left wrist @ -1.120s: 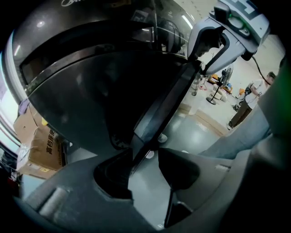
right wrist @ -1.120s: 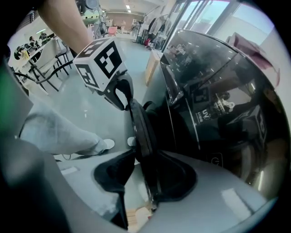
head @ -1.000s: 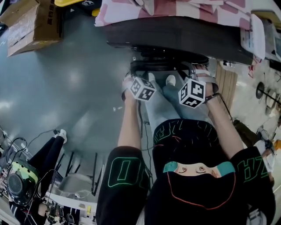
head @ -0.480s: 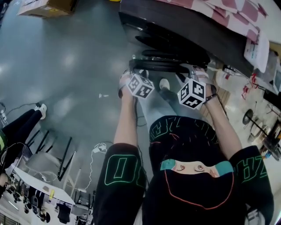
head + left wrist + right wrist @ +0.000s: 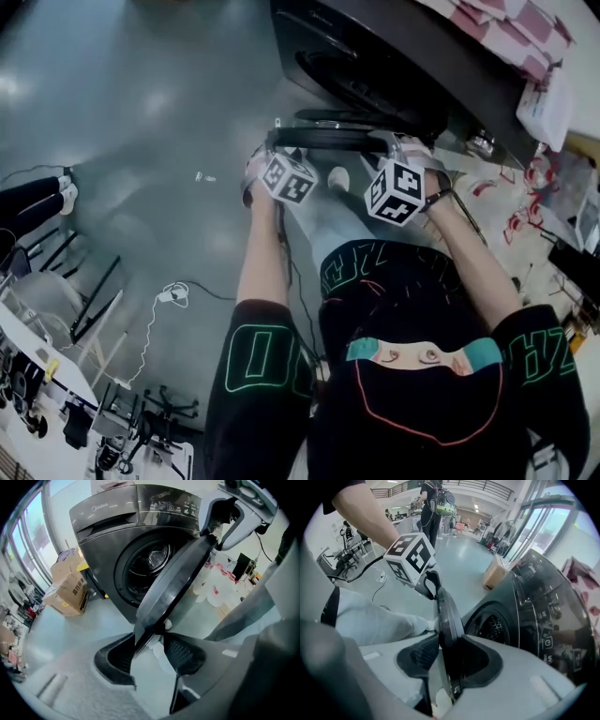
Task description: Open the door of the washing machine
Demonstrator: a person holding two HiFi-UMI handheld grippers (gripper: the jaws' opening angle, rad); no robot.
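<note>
**A:** Grey polished floor [image 5: 141, 131] of a big workshop hall, a white cable [image 5: 169, 295] trailing across it, cardboard boxes [image 5: 70, 590] by the windows. Where's the machine?

**B:** The washing machine [image 5: 403, 56] sits at one o'clock in the head view, with its dark front towards the person. Its door [image 5: 328, 139] is at twelve o'clock from the person's knees, just ahead of both marker cubes.

**A:** And the claws?

**B:** Both are clenched on the door. The left claw [image 5: 149, 644] pinches the rim on the nine o'clock side. The right claw [image 5: 444, 656] pinches it on the three o'clock side, with the rim running straight up between its jaws.

**A:** What's changed?

**B:** A second ago the door lay tucked close under the machine's front. Now it stands clear of it, and the left gripper view looks past the door's edge into the drum [image 5: 157, 557].

**A:** Meaning?

**B:** I'd say the latch has let go and the door is well on its way, though not yet fully open. What's left is carrying the swing round the hinge. With two claws on one rim, both should follow the same arc or they'll twist it.
</note>
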